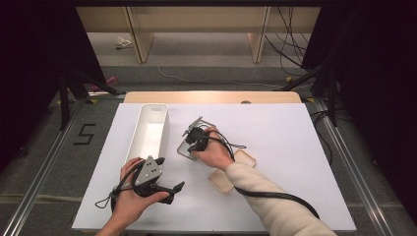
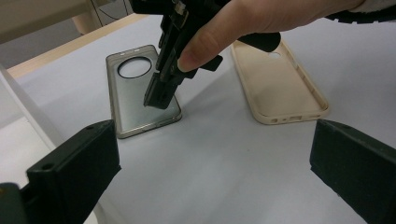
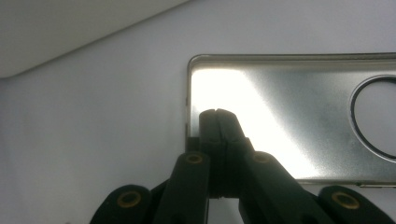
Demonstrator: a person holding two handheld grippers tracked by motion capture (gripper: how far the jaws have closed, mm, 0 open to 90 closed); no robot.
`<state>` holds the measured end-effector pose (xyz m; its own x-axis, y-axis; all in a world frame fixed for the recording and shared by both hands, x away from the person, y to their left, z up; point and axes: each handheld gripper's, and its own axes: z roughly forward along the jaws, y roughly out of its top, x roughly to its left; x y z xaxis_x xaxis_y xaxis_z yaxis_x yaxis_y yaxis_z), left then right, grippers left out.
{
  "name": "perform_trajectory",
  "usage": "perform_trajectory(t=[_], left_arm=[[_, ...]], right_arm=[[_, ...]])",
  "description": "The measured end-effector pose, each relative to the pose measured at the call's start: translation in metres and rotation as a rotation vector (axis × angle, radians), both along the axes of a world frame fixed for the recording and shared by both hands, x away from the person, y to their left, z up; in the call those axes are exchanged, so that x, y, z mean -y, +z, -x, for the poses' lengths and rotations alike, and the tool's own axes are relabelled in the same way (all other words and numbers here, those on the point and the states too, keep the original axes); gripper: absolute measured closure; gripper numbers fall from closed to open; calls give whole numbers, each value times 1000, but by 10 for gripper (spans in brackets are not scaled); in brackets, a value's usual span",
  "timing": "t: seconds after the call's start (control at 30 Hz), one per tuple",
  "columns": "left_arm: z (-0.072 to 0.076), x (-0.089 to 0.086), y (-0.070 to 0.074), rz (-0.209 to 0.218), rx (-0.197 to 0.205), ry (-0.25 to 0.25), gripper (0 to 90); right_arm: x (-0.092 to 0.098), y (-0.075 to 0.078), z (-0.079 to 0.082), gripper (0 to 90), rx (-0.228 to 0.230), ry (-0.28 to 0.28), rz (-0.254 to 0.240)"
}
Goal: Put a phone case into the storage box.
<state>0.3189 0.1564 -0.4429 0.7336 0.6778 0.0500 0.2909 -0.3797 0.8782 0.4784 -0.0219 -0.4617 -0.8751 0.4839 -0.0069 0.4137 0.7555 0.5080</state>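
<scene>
Near the middle of the table, just beside the white bin's right wall, the clear case lies flat with its hollow side up, and the right gripper has its jaws pressed together with nothing between them, tips down on the case's inner face close to one short end. Nothing looks lifted or sorted yet: the bin seems bare inside, and both cases lie on the sheet, so I'd say the job is barely under way, with the picking up and placing all left to do. That clear case is glossy, thin and rigid-looking, with a metallic rim and a round black-ringed camera hole. A beige case lies a little to its right, matte and rubbery-looking, with a raised lip and small port cut-outs at one end. Closer to the table's near edge, the left gripper rests in the hand by the bin's near end, jaws spread wide and holding nothing
</scene>
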Motion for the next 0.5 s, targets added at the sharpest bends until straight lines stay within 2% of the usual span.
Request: perform_trajectory(t=[0.23,0.5], left_arm=[[0,0,0,-1,-1,-2,5],[0,1,0,-4,-2,-5,5]], right_arm=[[1,-7,-2,900,-22,-13,44],[6,-6,-2,900,-33,-7,57]])
